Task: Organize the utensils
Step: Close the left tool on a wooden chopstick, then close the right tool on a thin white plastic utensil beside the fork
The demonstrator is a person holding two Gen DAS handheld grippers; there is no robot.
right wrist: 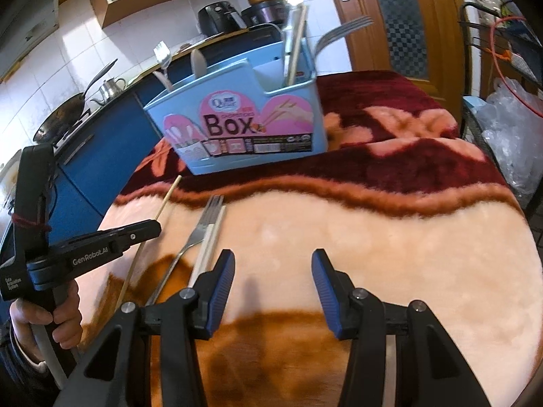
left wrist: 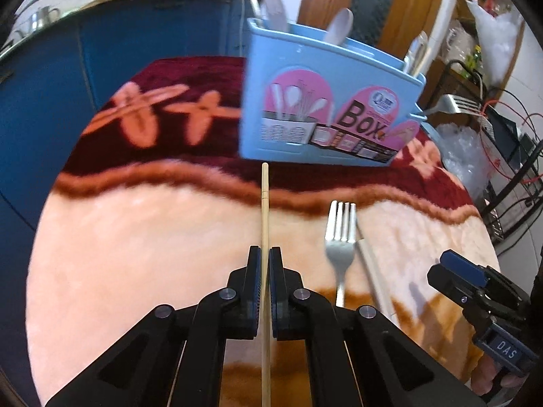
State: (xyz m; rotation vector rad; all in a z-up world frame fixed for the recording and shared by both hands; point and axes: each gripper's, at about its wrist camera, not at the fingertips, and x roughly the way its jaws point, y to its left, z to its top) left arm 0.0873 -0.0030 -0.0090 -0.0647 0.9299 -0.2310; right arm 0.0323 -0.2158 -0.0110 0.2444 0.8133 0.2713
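My left gripper (left wrist: 265,254) is shut on a thin wooden chopstick (left wrist: 265,203), which runs straight out between the pads toward the light blue utensil box (left wrist: 325,101). In the right wrist view the left gripper (right wrist: 149,229) grips that chopstick (right wrist: 166,200) just above the blanket. A metal fork (left wrist: 340,237) and a white stick-like utensil (left wrist: 370,264) lie side by side to the right of it. My right gripper (right wrist: 273,264) hovers open over the blanket, with nothing between its fingers. The box (right wrist: 237,122) holds spoons, forks and chopsticks upright.
A plush peach and maroon blanket (right wrist: 373,237) covers the round table. Blue kitchen cabinets (left wrist: 51,101) stand behind on the left, and a wire rack with plastic bags (right wrist: 509,135) on the right. A person's hand (right wrist: 64,318) grips the left tool's handle.
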